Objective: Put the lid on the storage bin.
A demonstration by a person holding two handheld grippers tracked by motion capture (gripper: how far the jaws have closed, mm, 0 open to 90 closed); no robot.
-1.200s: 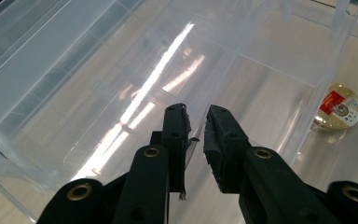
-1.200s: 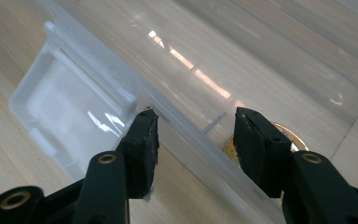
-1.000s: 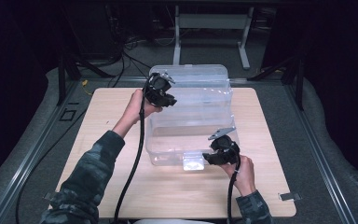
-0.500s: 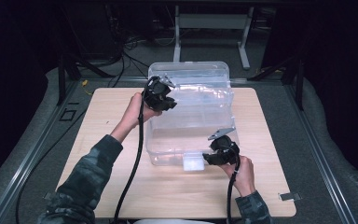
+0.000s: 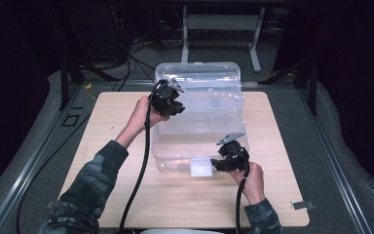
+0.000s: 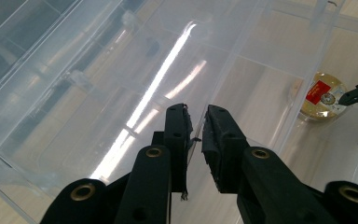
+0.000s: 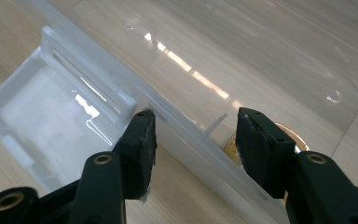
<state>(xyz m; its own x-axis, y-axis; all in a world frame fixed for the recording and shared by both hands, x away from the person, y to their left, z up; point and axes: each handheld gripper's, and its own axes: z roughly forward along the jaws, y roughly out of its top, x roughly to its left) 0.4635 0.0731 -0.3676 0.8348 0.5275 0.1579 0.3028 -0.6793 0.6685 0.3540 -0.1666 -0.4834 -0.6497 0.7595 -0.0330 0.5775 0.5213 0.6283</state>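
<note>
The clear bin (image 5: pixel 199 146) sits right at my fingers. Its lid (image 5: pixel 199 78) is tipped up over the far half, and my left gripper (image 6: pixel 196 114) has its fingers closed down to a sliver on what I take to be the lid's thin left edge. My right gripper (image 7: pixel 193 121) has its fingers about half open, straddling the bin's near rim. One finger is outside, just beside the white latch (image 7: pixel 60 116), and the other is over the inside. The pads look clear of the plastic.

Almost nothing has changed in the last second. In the high view my left gripper (image 5: pixel 177 107) has barely shifted with the lid, its grip just as tight, and my right gripper (image 5: pixel 216 165) has kept its place by the latch (image 5: pixel 200 168). I read that as a hold: the lid is propped open and the right side has not yet taken hold of anything, so the opening looks only partly done.

I count one bin, one lid and one latch near me. One round gold tin (image 6: pixel 324 95) with a red label lies inside, just past my right fingers. One wooden counter (image 5: pixel 112 126) is under it all.
</note>
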